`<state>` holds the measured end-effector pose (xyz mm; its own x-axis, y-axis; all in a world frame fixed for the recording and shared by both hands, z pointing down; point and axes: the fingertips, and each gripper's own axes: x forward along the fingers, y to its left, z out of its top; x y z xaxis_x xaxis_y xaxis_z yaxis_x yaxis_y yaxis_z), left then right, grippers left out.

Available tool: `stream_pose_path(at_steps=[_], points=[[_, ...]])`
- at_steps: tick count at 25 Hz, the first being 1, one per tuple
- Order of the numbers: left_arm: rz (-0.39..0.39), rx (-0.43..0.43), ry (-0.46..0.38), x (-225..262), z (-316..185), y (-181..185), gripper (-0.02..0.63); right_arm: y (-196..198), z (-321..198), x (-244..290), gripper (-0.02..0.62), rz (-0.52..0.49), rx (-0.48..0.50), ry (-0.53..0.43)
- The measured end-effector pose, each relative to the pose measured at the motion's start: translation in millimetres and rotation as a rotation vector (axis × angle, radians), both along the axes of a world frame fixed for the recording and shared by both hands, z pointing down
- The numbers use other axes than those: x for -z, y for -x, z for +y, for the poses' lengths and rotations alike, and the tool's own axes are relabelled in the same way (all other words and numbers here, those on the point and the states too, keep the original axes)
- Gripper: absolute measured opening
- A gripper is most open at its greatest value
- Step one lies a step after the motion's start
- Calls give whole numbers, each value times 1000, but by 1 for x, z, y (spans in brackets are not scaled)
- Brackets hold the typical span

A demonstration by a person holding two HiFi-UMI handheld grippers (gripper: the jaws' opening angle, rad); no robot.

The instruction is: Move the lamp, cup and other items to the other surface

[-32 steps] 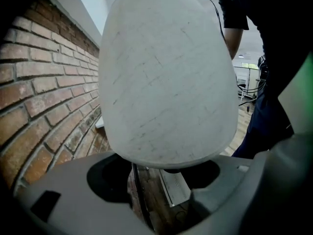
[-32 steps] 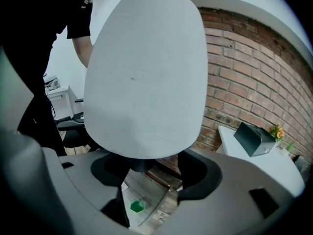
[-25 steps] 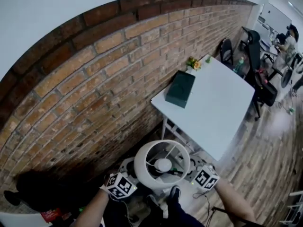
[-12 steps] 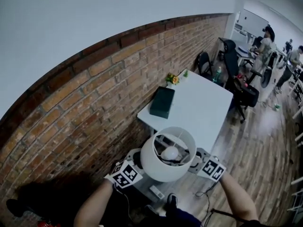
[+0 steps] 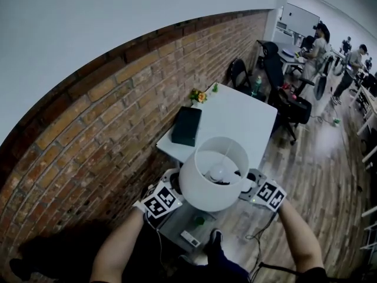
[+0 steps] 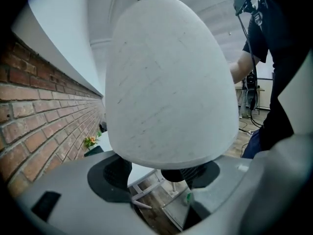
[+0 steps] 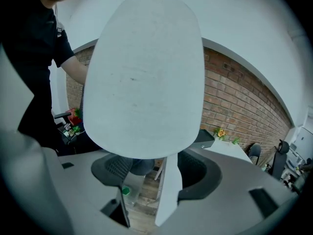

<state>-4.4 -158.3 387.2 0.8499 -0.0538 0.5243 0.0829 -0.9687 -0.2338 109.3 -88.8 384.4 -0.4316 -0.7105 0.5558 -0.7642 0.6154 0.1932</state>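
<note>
A lamp with a white drum shade [image 5: 206, 196] and a bare bulb [image 5: 219, 173] hangs in the air between my two grippers. My left gripper [image 5: 177, 190] reaches under the shade from the left. My right gripper [image 5: 248, 186] reaches in from the right. In the left gripper view the shade [image 6: 166, 82] fills the frame, and the left gripper [image 6: 166, 173] is closed on a dark part under it. In the right gripper view the shade [image 7: 142, 72] sits above a white stem [image 7: 168, 190] that stands between the jaws of the right gripper [image 7: 156, 173]. The grip points are hidden in the head view.
A white table [image 5: 241, 119] stands ahead against the brick wall [image 5: 100, 122], with a dark green box [image 5: 186, 125] and small flowers [image 5: 197, 95] on it. A low grey surface [image 5: 177, 229] lies below the lamp. Office chairs [image 5: 238, 72] and people [image 5: 318, 37] are at the far right.
Both grippers have risen with the lamp, which now overlaps the white table's near edge. The table and the room beyond have shifted left and nearer in the head view.
</note>
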Motion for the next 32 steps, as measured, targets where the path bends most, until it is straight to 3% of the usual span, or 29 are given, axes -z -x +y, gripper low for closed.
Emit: stream_pose_path(at_steps=[16,24,32], points=[[-48,73,17,-37,-79,-142,290,-145,-85,-24,288,1,49,21],[-82,90,19,-53,-109,-192,290,-197,-118,-45,287,3,56,42],[-123,104,26,-78,-130,-220,290,-227,-140,-67,287,5,70,62]])
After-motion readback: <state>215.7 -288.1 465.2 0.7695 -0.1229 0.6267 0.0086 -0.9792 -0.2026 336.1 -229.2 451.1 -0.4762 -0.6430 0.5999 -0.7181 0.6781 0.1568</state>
